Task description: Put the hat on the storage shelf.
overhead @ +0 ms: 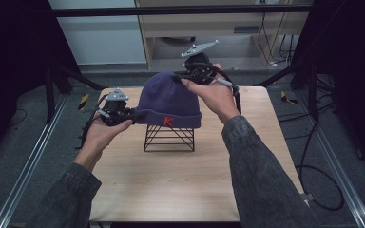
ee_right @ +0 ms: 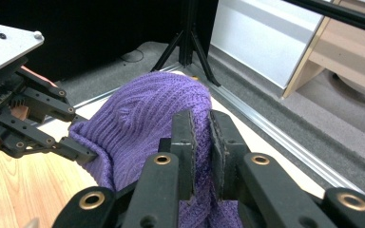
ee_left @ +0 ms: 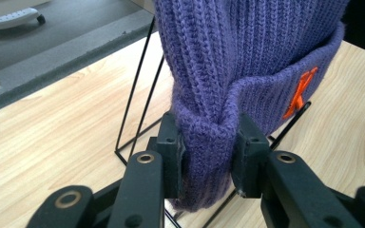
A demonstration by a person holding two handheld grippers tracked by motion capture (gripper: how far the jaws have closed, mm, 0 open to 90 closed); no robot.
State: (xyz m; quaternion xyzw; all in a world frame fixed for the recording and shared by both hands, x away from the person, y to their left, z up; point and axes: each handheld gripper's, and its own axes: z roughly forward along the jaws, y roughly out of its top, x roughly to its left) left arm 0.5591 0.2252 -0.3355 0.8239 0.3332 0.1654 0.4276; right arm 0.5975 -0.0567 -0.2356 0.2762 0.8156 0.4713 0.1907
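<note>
Jaws of both grippers clamp the purple beanie (overhead: 168, 99) over the black wire stand (overhead: 169, 137) on the wooden table (overhead: 171, 185).

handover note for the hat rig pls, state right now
Left gripper: shut on the purple beanie, fingers pinching the folded cuff at its left edge.
Right gripper: shut on the beanie's knit near the crown, far right side.
Beanie: draped over the black wire stand mid-table, orange logo facing the person.
Done: both grips set.
Left: whether it's going on or coming off the stand can't be told from this moment; confirm, then move both hands together.
</note>
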